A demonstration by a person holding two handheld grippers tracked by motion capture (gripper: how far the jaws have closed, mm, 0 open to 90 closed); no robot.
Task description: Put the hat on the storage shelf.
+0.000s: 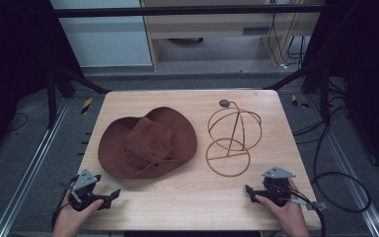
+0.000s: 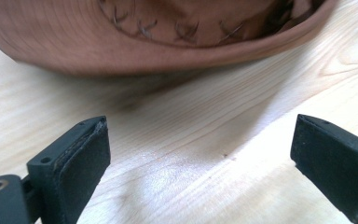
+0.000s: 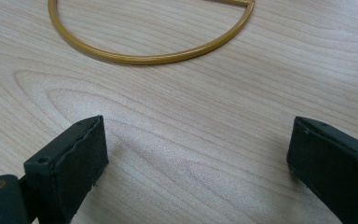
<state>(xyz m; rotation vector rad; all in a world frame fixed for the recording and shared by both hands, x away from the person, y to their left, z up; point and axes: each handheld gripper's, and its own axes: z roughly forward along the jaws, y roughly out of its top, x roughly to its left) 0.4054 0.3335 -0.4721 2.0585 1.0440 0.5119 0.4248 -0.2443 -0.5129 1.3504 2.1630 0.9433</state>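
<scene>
Brown hat [image 1: 148, 142] beside gold wire stand [image 1: 230, 143] | no legible writing | both hand-held grippers spread, empty

Left tongs [image 1: 109, 195] sit at the near-left corner of the table [image 1: 187, 197], held in the person's left hand [image 1: 71, 215], forearm coming in from the bottom edge. Jaws point right and slightly inward, spread wide, nothing between them. Grey three-cornered plate on top, tilted. Right tongs [image 1: 249, 191] at the near-right corner, gripped by the right hand [image 1: 288, 212], jaws pointing left toward the middle, also spread wide and empty. Cable trails off to the right of that hand. In both gripper views the black pads [image 2: 86, 158] stand far apart, low over bare wood.
</scene>
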